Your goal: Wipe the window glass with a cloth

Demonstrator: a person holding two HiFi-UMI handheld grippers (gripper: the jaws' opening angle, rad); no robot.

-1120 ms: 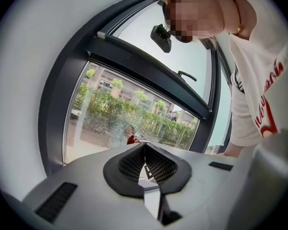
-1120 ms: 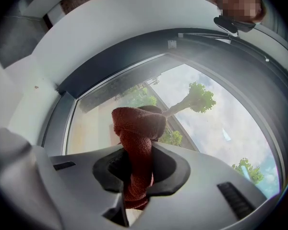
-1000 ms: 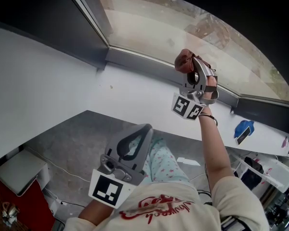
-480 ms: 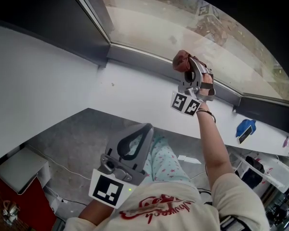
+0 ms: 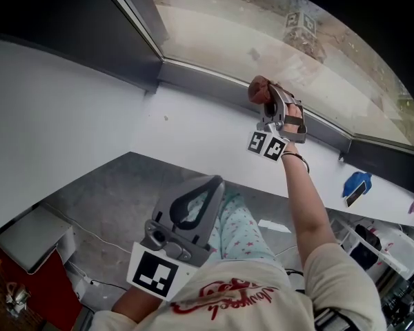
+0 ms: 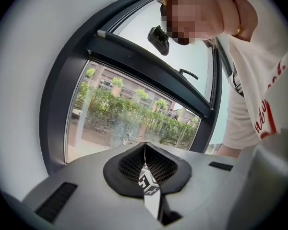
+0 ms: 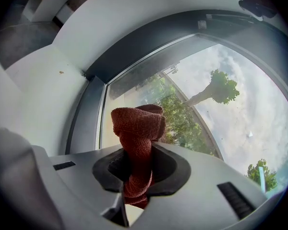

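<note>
Over the last second my right claw (image 5: 268, 98), clenched on the red cloth (image 5: 259, 88), creeps closer to the window frame (image 5: 200, 78), the cloth just short of the glass (image 5: 262, 33) beyond it (wiping not begun, I judge), while my left claw (image 5: 211, 183) waits pinched shut and empty, well below that frame.

Grey floor (image 5: 117, 192) in the middle, with a white wall (image 5: 76, 109) rising along its far edge. At the floor's left corner sits a flat white box (image 5: 34, 243), with something red (image 5: 17, 292) just beside it (can't tell what). On the floor's right lies white paper (image 5: 273, 227), and beyond it a blue object (image 5: 355, 183) sits against the wall.
</note>
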